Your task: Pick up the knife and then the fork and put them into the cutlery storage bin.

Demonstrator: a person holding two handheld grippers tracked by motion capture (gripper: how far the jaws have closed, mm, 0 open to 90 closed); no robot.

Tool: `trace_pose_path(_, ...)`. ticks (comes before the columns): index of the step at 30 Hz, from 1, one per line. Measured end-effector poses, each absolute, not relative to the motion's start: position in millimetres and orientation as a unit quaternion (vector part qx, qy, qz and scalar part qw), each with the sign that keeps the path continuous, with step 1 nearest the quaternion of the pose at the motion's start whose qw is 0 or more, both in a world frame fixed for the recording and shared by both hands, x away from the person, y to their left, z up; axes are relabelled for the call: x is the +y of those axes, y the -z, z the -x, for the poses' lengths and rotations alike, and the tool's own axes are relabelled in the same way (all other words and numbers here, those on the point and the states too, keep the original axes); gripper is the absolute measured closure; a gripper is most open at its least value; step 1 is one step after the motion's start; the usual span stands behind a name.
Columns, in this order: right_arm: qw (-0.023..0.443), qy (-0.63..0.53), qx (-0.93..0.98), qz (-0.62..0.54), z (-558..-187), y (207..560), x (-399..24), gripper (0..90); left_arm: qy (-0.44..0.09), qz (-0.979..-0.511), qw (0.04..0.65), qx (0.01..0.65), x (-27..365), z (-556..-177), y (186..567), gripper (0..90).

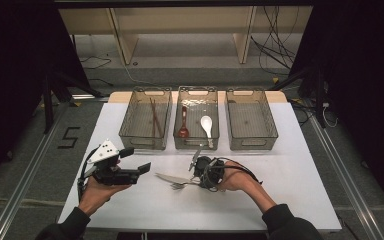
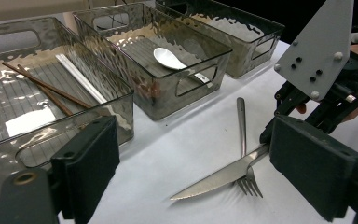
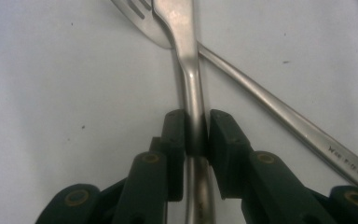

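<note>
Chopsticks (image 2: pixel 46 88) and spoons (image 1: pixel 206 123) are already binned. Right gripper (image 3: pixel 196 135) is clamped on the knife (image 3: pixel 189 56) handle – it lies over the fork (image 3: pixel 279 112) mid-table, 6 o'clock of the middle bin (image 1: pixel 196 142). Left gripper (image 2: pixel 191 182) gapes empty.

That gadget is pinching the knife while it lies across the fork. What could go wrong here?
1. The right hand-held gripper pinches the knife by its thin handle, so the knife might twist or slip when lifted.
2. The knife's blade lies across the fork. Lifting it could drag or flick the fork along the table.
3. The left hand-held gripper waits open nearby, with the blade tip pointing toward it. A swing that way could knock into it.
</note>
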State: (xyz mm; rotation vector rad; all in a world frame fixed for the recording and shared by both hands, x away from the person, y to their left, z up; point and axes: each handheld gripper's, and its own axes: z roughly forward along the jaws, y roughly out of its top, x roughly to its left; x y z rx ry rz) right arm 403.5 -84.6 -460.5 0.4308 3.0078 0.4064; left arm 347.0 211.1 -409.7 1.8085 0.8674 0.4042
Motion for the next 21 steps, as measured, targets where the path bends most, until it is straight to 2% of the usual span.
trace_pose_path(8, 0.040, -0.120, 0.983, -0.137, -400.9, 459.6, -80.3, 79.6, -0.169, -0.755, 0.520, 0.361, 210.7, -346.9, 409.6, 15.4)
trace_pose_path(21, 0.025, -0.101, 0.983, -0.148, -400.5, 458.1, -83.6, 79.9, -0.169, -0.755, 0.520, 0.362, 211.9, -346.7, 409.1, 15.4)
